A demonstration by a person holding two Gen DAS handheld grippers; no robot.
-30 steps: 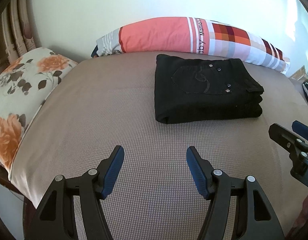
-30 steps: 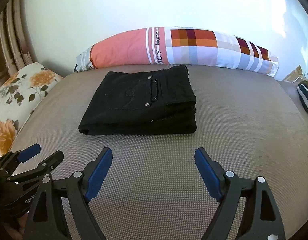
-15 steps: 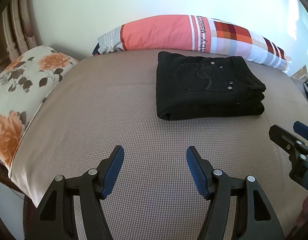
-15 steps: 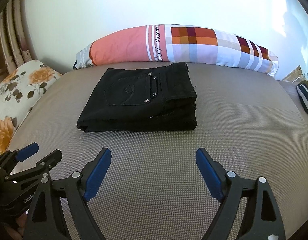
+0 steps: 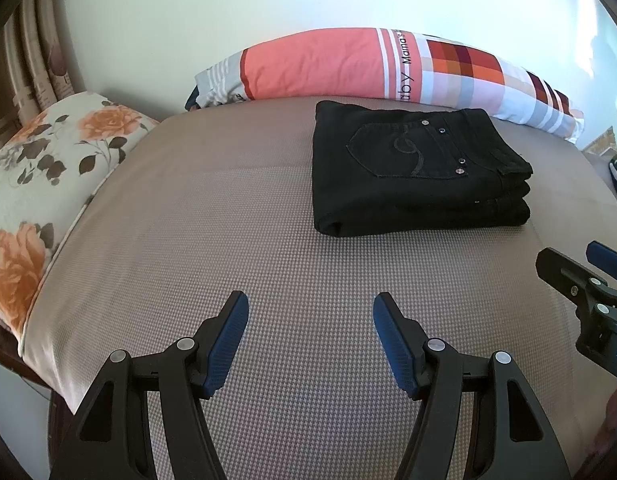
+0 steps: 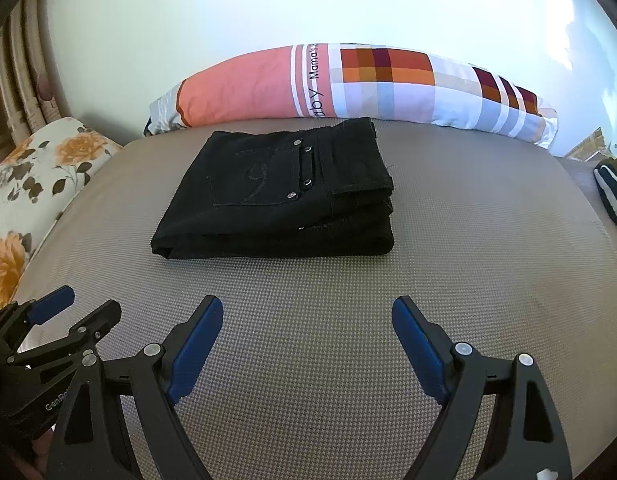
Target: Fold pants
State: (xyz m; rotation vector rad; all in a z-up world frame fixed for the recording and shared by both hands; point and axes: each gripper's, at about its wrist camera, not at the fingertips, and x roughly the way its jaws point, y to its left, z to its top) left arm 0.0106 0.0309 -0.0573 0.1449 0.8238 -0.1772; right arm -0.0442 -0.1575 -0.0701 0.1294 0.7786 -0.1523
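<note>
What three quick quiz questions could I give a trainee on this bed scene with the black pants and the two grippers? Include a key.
1. True or false: the black pants lie folded on the mattress.
2. Which holds something: left gripper, right gripper, or neither?
3. What lies just behind the pants, against the wall?

Key: 1 true; 2 neither, both open and empty; 3 the long checked pillow.

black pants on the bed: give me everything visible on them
The black pants look like dark denim, folded into a compact rectangular stack of several layers. A back pocket with curled stitching and metal rivets faces up. They lie flat on the taupe bed cover, just before the long patchwork pillow. Neither gripper touches them.
</note>
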